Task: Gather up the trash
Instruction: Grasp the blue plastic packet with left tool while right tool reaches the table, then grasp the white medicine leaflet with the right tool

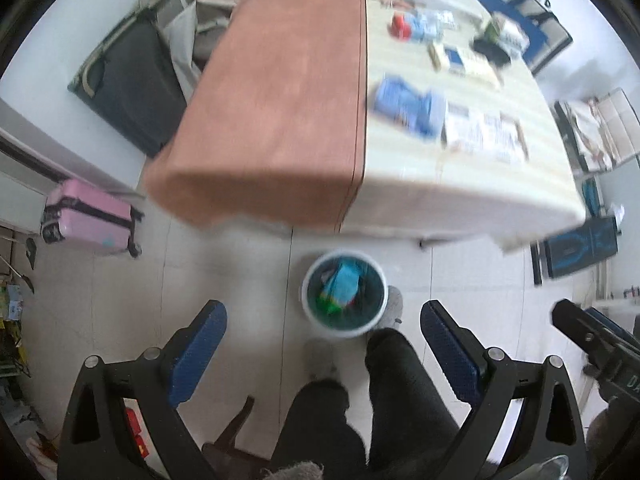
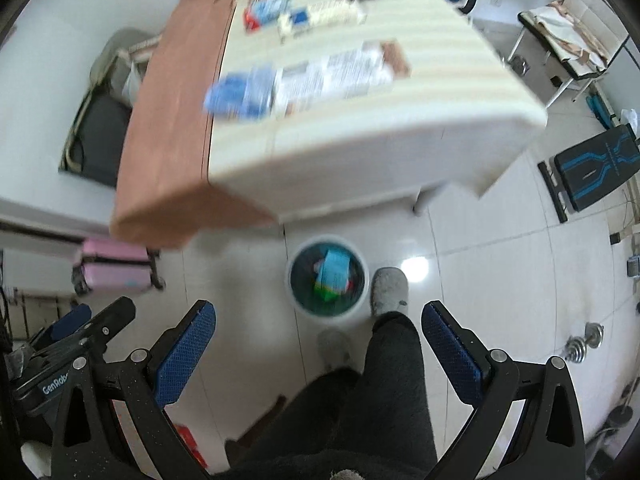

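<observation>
A round white trash bin [image 1: 345, 294] with a dark liner stands on the floor in front of the table; blue and green wrappers lie inside it. It also shows in the right wrist view [image 2: 327, 277]. My left gripper [image 1: 323, 322] is open and empty, high above the bin. My right gripper [image 2: 319, 322] is open and empty, also above the bin. On the striped tablecloth lie a blue packet [image 1: 408, 106], a white printed packet [image 1: 484, 134], a red item [image 1: 401, 26] and several small wrappers. The views are blurred.
The table [image 1: 280, 92] is half brown, half striped cloth. A pink suitcase [image 1: 90, 218] stands on the floor at the left, a dark bag [image 1: 128, 80] behind it. The person's legs and slippers [image 2: 390, 290] are beside the bin. A black and blue bench [image 2: 592, 168] and dumbbells [image 2: 586, 340] are on the right.
</observation>
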`<state>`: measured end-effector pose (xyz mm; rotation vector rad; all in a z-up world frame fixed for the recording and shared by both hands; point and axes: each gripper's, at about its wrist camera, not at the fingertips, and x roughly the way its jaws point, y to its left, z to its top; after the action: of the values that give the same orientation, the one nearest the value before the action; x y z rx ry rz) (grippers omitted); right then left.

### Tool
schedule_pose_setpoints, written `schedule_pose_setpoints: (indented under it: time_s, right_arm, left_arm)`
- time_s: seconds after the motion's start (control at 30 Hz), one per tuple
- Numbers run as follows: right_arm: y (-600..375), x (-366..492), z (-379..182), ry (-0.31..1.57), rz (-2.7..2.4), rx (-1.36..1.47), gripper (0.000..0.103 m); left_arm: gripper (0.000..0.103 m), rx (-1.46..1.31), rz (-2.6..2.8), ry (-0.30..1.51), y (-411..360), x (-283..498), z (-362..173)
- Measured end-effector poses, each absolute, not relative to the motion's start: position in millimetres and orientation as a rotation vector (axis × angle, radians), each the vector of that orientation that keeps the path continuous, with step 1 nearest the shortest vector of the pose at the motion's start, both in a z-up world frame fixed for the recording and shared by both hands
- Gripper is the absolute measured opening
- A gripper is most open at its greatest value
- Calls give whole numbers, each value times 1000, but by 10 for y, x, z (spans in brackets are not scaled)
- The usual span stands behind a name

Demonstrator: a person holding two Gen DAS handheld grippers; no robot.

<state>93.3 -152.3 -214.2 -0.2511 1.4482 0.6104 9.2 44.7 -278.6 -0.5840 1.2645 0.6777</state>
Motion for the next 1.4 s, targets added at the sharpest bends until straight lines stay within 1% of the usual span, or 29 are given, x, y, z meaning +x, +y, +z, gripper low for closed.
schedule_pose_setpoints:
  time_s: [0.1,0.23,0.4,0.47,0.53,0.6,0.63,0.67,0.8,0.87,0.93,1.0,1.03,1.1,1.17,1.23,1.3,1.33,1.37,1.4]
  right_arm:
    - [-1420,1459,-2070,1432,589,-226,103]
    - [-1192,2146,-2219,1458,583,-243,103]
    - [-703,2754,-2590,1492,678,-466,103]
    - [-440,2887,-2782,1487,756,-613,103]
    - [-247,2910,-2917,1451,813,-745,103]
    - [-1,2912,-3046,1403,899,-897,103]
    - [118,2888,-3105,1382,949,-972,103]
    - [234,2853,-3167,1360,998,-1051,103]
    - [514,2622,-3378,1252,1151,-1318,103]
    - [577,2471,-3523,1219,1227,-1448,103]
    - [590,2393,-3638,1210,1253,-1513,103]
    - [593,2421,-3677,1215,1235,-1490,100]
    - [606,2505,-3651,1244,1208,-1423,97]
    - [590,2799,-3623,1377,1055,-1236,94]
    - [476,3152,-3583,1512,893,-988,93]
    - [288,3473,-3597,1690,734,-734,94]
    - [209,3600,-3570,1807,744,-545,96]
    - [205,3624,-3537,1818,763,-504,99]
    - [227,3628,-3486,1786,779,-515,100]
    - [272,3609,-3433,1716,786,-580,100]
  left_arm:
    - [99,-636,716,1254,733,413,-2798]
    - [99,-832,759,1260,1158,856,-3017]
    - [98,-1108,759,1274,1589,1474,-3542]
    - [98,-1157,783,1276,1716,1673,-3754]
    - [84,-1157,812,1284,1792,1796,-3871]
    - [55,-1131,837,1311,1831,1885,-3979]
    - [53,-1100,843,1325,1827,1916,-3995]
    - [46,-1051,836,1323,1798,1944,-3971]
    - [36,-830,843,1376,1641,1940,-3922]
    - [36,-786,850,1389,1583,1894,-3920]
    - [36,-773,854,1392,1529,1839,-3922]
    - [36,-782,861,1390,1505,1795,-3930]
    - [36,-789,863,1388,1499,1792,-3937]
    - [36,-799,868,1384,1488,1761,-3937]
    - [36,-800,873,1383,1482,1757,-3938]
    - [36,-795,877,1383,1470,1769,-3942]
    - [36,-787,876,1380,1459,1745,-3938]
    - [36,-777,875,1380,1441,1788,-3953]
    - [35,-760,877,1382,1419,1811,-3952]
    - [33,-749,876,1383,1389,1829,-3944]
